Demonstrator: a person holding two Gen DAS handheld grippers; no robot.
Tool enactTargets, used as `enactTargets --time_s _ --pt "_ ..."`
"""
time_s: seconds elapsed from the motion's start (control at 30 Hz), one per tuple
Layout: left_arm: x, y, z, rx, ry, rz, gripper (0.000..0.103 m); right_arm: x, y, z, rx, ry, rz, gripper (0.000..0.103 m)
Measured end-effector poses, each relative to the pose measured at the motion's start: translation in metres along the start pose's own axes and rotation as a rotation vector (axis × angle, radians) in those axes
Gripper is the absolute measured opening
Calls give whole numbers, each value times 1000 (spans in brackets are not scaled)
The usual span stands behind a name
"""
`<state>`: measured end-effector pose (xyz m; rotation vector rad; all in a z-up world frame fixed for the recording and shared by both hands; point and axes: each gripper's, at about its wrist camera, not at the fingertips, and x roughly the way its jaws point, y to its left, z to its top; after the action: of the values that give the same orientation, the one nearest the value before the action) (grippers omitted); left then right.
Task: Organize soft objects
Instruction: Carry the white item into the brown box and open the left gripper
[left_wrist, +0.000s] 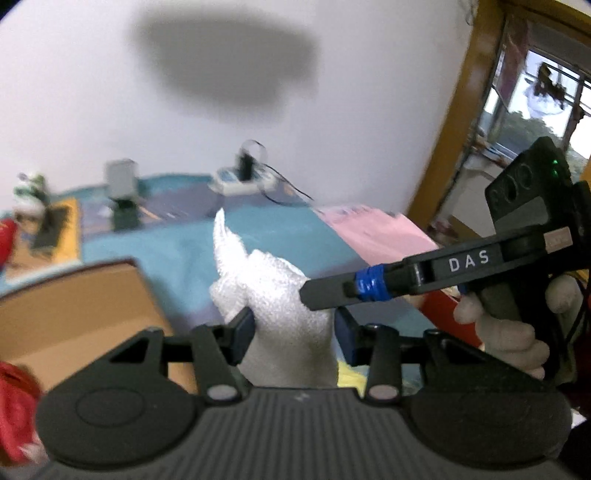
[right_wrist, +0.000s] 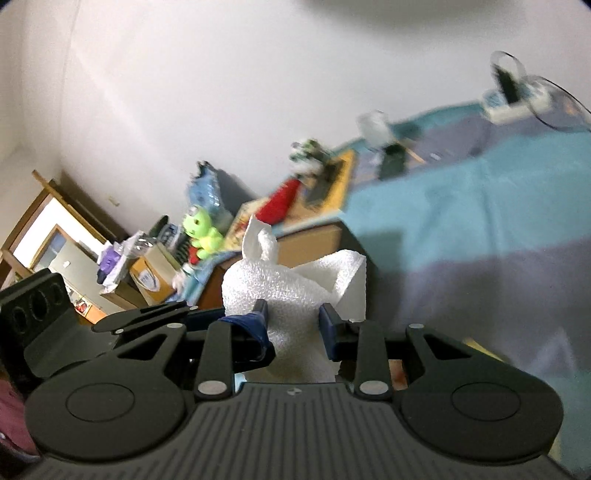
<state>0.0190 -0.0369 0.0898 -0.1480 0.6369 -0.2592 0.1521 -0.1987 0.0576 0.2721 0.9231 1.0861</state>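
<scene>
Left hand-held gripper (left_wrist: 293, 334) fills the bottom of the left wrist view, fingers pinching the white foam sheet (left_wrist: 280, 306) between its pads. Right hand-held gripper (left_wrist: 325, 295) comes in from the right with its tip against the same sheet, held in a white-gloved hand (left_wrist: 509, 325). Foam is off the bed (left_wrist: 184, 251), held between both tools. Open cardboard box (left_wrist: 74, 306) sits just left and below, probably the destination. Red fabric (left_wrist: 14, 402) at the left edge, pink sheet (left_wrist: 376, 232) on the bed to the right. Frame is motion-blurred.

Right wrist view: right hand-held gripper (right_wrist: 293, 325) is clamped on the foam sheet (right_wrist: 291, 288), which bunches up above the fingers. Left hand-held gripper (right_wrist: 221, 328) overlaps from the left on the same piece. Box (right_wrist: 310, 240) sits right behind the foam. Green plush (right_wrist: 203, 236) and a red item (right_wrist: 280, 203) lie beyond on cluttered piles.

Progress, my read: early to mid. Foam is held, not stowed; plush and red items are still loose. Nothing blocks the box, but the two tools crowd each other on one sheet.
</scene>
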Motion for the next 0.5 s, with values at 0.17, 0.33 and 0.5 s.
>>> enactTargets --time_s 0.17,0.33,0.5 --pt "-28 59 9 -1 -45 87 42 64 37 18 -66 -11 18 14" --pt "-35 122 9 -38 -16 152 42 126 60 24 -103 33 -5 14" --pt "-28 178 1 -77 53 193 42 182 71 19 -106 87 -50 14"
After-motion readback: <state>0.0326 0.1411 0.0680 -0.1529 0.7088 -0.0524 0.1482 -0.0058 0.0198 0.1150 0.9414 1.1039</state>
